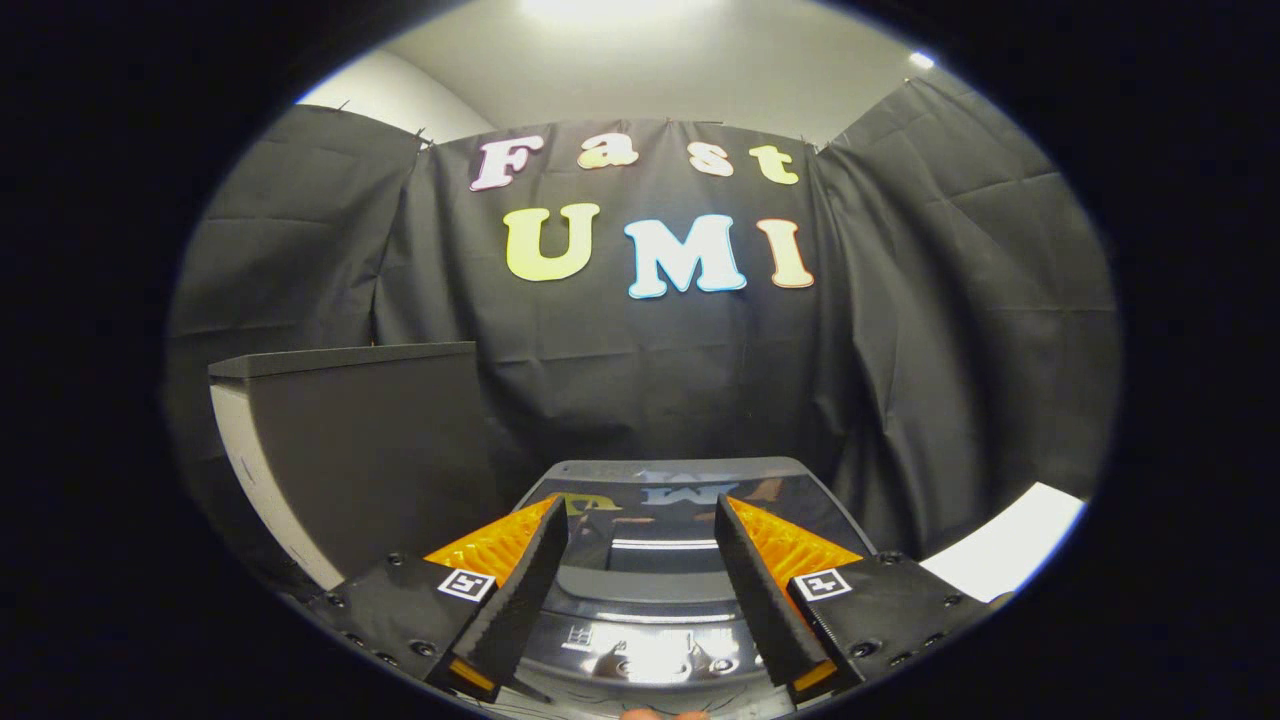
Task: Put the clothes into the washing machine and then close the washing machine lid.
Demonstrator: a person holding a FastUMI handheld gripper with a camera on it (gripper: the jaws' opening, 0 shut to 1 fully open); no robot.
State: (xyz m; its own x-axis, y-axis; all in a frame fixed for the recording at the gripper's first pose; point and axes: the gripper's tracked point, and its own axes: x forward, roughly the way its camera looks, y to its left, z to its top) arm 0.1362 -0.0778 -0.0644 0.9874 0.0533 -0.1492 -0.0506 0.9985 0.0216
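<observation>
The tool (640, 520) hangs with its two fingers spread wide apart, nothing gripped between them. Directly below and between them, toward 12 o'clock, lies the glossy dark plastic washing machine lid (655, 490), seemingly shut and mirroring the wall. A dark grey rectangular box (360, 450) stands at 10 o'clock. A white surface (1010, 545) shows at 3 o'clock.

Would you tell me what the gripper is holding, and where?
Nothing: the gripper is open, with only the washing machine lid showing in the gap between its fingers.
</observation>
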